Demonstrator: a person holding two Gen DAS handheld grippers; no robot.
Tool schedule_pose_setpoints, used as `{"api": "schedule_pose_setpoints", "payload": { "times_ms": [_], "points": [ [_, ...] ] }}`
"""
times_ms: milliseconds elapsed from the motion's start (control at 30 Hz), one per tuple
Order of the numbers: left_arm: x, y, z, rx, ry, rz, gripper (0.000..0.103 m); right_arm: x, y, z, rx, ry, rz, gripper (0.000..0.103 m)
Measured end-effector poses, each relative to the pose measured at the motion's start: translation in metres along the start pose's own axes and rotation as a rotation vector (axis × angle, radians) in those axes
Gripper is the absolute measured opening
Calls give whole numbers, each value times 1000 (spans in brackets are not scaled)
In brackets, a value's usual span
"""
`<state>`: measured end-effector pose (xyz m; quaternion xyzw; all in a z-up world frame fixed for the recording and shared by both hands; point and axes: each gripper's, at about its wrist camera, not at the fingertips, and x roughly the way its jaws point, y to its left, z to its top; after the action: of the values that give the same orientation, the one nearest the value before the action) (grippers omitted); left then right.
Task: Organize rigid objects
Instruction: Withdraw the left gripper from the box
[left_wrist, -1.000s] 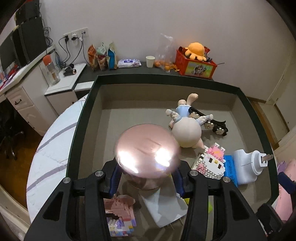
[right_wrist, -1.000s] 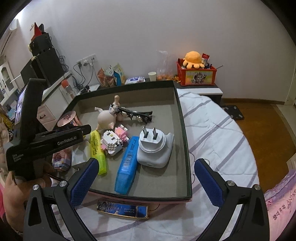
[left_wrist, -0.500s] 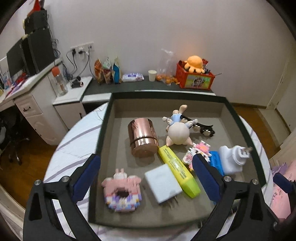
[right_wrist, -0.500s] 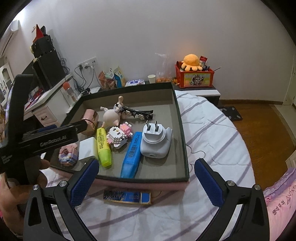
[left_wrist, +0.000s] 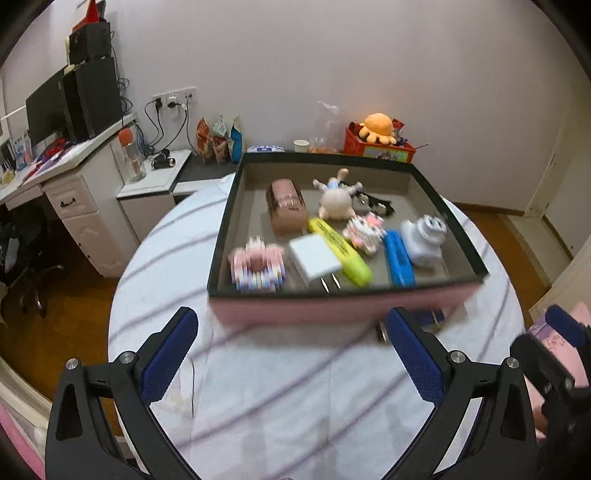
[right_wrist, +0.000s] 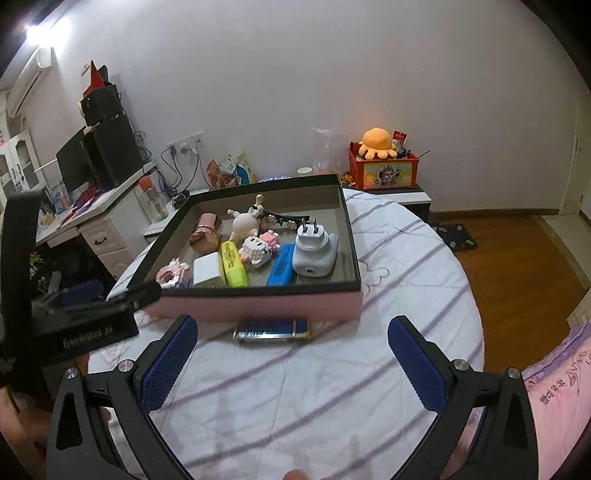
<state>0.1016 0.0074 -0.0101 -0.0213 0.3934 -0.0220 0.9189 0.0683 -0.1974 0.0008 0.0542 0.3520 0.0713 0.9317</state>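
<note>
A pink box with a dark rim (left_wrist: 343, 304) (right_wrist: 258, 308) stands on the striped round table. In it lie a rose-gold cup (left_wrist: 286, 208) (right_wrist: 206, 232) on its side, a doll (left_wrist: 338, 201), a yellow highlighter (left_wrist: 341, 251), a white charger (left_wrist: 314, 258), a pink block toy (left_wrist: 256, 264), a block cat (left_wrist: 364, 230), a blue case (left_wrist: 397, 256) and a white plug adapter (left_wrist: 424, 236) (right_wrist: 314, 249). My left gripper (left_wrist: 291, 354) is open and empty in front of the box. My right gripper (right_wrist: 291, 354) is open and empty, also in front. A flat blue item (right_wrist: 271, 329) lies on the table before the box.
A white desk with a monitor (left_wrist: 48, 110) stands at the left. A red box with an orange plush (right_wrist: 382, 168) sits against the back wall. Wood floor (right_wrist: 517, 258) lies to the right. The left gripper's body (right_wrist: 74, 325) shows at the left of the right wrist view.
My left gripper let go of the rose-gold cup, opened wide and drew back out of the box. The cup now lies in the box. My right gripper also drew back.
</note>
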Motion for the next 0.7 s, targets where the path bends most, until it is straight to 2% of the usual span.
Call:
{"api": "schedule_pose_setpoints", "payload": {
  "times_ms": [300,467,700],
  "points": [
    [-44,4,-43,-44,-47,-11,103,-33,8,-23,-20,-46,4,103],
    [-53,10,-50,-72,-74,-9,103,-32,10,-30,-32,-33,-9,103],
    [-45,15,-54,-76,-57,2,103,-14,11,-35,-44,15,-22,103]
  ]
}}
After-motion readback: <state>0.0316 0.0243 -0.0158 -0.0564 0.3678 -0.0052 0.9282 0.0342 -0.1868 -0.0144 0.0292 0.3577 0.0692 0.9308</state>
